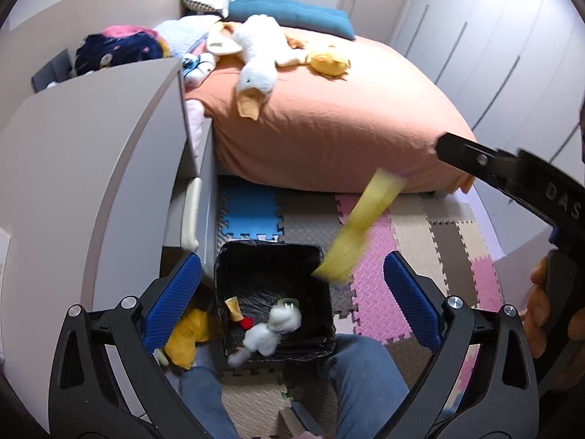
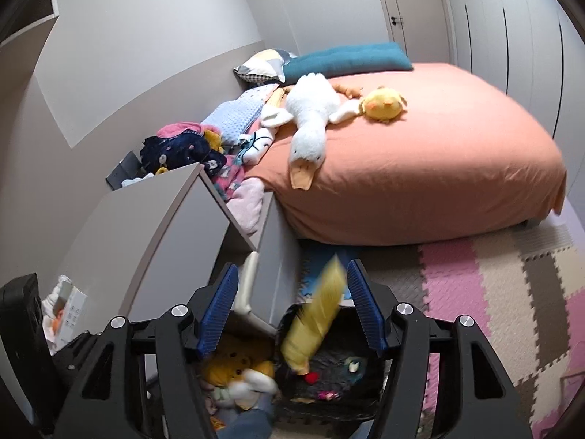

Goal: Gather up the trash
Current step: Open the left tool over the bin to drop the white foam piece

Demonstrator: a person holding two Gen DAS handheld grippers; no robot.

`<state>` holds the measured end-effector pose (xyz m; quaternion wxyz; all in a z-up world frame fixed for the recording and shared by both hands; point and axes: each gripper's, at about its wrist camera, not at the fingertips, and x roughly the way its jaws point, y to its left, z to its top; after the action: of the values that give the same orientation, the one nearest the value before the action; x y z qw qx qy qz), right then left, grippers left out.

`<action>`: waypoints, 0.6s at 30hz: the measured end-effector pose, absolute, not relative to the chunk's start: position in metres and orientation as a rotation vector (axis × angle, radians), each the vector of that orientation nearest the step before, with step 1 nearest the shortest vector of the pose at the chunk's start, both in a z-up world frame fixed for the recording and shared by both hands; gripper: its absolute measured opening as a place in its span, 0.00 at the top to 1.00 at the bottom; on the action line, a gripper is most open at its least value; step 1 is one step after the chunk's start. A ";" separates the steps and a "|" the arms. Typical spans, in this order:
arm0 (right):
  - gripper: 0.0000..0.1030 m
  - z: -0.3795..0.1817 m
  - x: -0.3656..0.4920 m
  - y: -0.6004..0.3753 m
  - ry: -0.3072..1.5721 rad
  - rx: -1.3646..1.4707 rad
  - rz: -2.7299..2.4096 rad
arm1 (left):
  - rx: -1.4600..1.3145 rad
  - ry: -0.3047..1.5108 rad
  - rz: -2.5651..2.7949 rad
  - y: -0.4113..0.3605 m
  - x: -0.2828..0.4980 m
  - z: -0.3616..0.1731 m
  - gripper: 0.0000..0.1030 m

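The bin (image 1: 274, 292), lined with a black bag, sits on the foam mat (image 1: 413, 234) between the person's knees (image 1: 362, 362), right beside the grey nightstand (image 1: 91, 168). The left gripper (image 1: 292, 303) hangs above it with its blue pads (image 1: 172, 300) spread as wide as they go, one at about 9 o'clock of the bin and the other at 3 o'clock, nothing between them but the bin below. In the bin lie a white crumpled wad (image 1: 270, 329) near the middle, a small paper cup (image 1: 234, 307) at its 10 o'clock and a red scrap (image 1: 246, 323) between the two. A yellow wrapper (image 1: 360, 226), streaked by blur, is in the air at the bin's 1 o'clock corner, its lower end just at the rim. In the right wrist view the wrapper (image 2: 316, 323) sits between the pads of the right gripper (image 2: 292, 314), closer to the right-hand pad (image 2: 363, 307), touching neither as far as I can tell; those jaws stand partly apart and grip nothing. A yellow plush (image 1: 186, 336) lies on the floor at the bin's 8 o'clock, against the nightstand. Beyond, at 12 o'clock, is the bed (image 1: 347, 117) with its orange cover, a white goose toy (image 1: 256, 58) and a yellow chick (image 1: 327, 60) on it.
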<state>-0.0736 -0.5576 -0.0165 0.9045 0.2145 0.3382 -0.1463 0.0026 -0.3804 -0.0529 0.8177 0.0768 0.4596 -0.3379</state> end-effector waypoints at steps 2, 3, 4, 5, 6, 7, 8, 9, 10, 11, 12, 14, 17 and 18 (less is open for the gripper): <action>0.38 -0.016 -0.074 -0.558 0.697 0.453 -0.294 | 0.142 0.990 -0.710 -0.377 0.006 -0.052 0.06; 0.37 -0.016 -0.074 -0.558 0.697 0.455 -0.292 | 0.133 0.991 -0.708 -0.376 0.006 -0.051 0.06; 0.36 -0.016 -0.074 -0.558 0.696 0.456 -0.291 | 0.131 0.988 -0.706 -0.376 0.006 -0.049 0.06; 0.36 -0.016 -0.074 -0.558 0.696 0.456 -0.289 | 0.137 0.979 -0.704 -0.375 0.005 -0.047 0.06; 0.36 -0.016 -0.074 -0.557 0.696 0.455 -0.285 | 0.145 0.972 -0.704 -0.375 0.004 -0.046 0.06; 0.36 -0.016 -0.073 -0.557 0.695 0.455 -0.283 | 0.160 0.961 -0.703 -0.376 0.003 -0.045 0.06; 0.36 -0.016 -0.072 -0.556 0.694 0.455 -0.281 | 0.169 0.955 -0.704 -0.375 0.002 -0.044 0.06; 0.36 -0.015 -0.073 -0.555 0.693 0.455 -0.278 | 0.181 0.946 -0.703 -0.375 0.001 -0.043 0.06; 0.36 -0.015 -0.073 -0.553 0.692 0.455 -0.274 | 0.192 0.940 -0.701 -0.374 0.000 -0.042 0.06; 0.36 -0.015 -0.072 -0.552 0.692 0.455 -0.271 | 0.198 0.934 -0.698 -0.373 -0.001 -0.041 0.06; 0.36 -0.015 -0.071 -0.550 0.693 0.453 -0.269 | 0.201 0.932 -0.697 -0.371 -0.001 -0.041 0.06; 0.36 -0.014 -0.070 -0.546 0.696 0.447 -0.263 | 0.201 0.931 -0.691 -0.367 -0.001 -0.040 0.06; 0.35 -0.012 -0.066 -0.539 0.698 0.438 -0.247 | 0.198 0.929 -0.678 -0.361 -0.001 -0.040 0.06; 0.35 -0.012 -0.065 -0.536 0.699 0.434 -0.241 | 0.197 0.928 -0.671 -0.357 0.000 -0.040 0.06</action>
<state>-0.0647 -0.5356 -0.0116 0.9095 0.2106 0.3387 -0.1171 -0.0002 -0.3574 -0.0397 0.8358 0.0930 0.4385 -0.3171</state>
